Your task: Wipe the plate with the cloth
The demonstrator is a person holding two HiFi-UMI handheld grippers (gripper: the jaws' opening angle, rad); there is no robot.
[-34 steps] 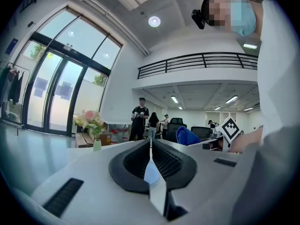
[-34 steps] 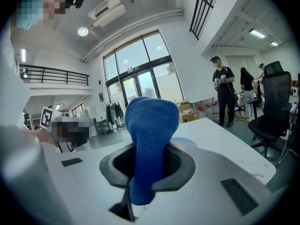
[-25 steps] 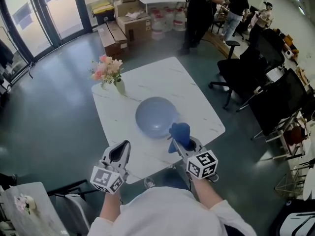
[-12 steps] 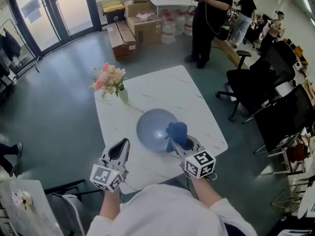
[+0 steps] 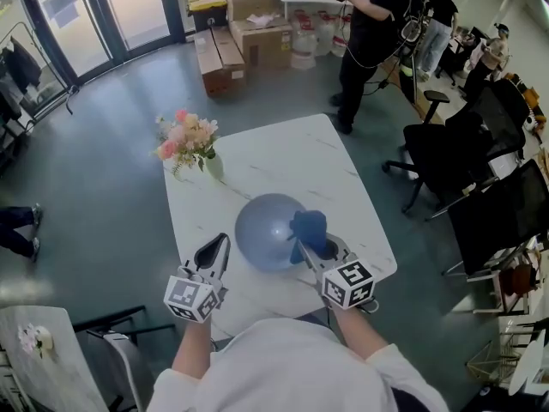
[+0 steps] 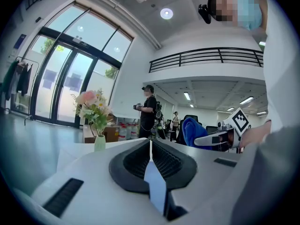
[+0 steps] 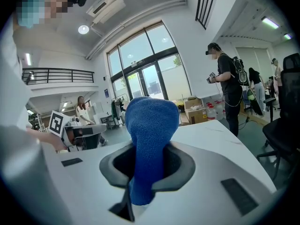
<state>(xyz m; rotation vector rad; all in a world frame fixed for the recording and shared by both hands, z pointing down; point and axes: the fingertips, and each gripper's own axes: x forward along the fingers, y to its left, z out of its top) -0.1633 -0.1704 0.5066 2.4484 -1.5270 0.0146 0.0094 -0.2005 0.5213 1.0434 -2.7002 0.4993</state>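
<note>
Blue cloth (image 7: pixel 151 121) bulges up out of the right gripper (image 7: pixel 149 165), whose fingers are clamped on its lower part. That gripper's own view shows the pinch. Only the head view shows the blue-grey plate (image 5: pixel 262 230) lying on the white marble surface (image 5: pixel 283 157), with the cloth over the plate's right rim. The left gripper (image 6: pixel 150 146) view shows its fingers pressed together with nothing between them. From above, that gripper sits just left of the plate. A pale green vase (image 5: pixel 214 167) near the surface's far left corner holds pink flowers (image 5: pixel 187 134).
</note>
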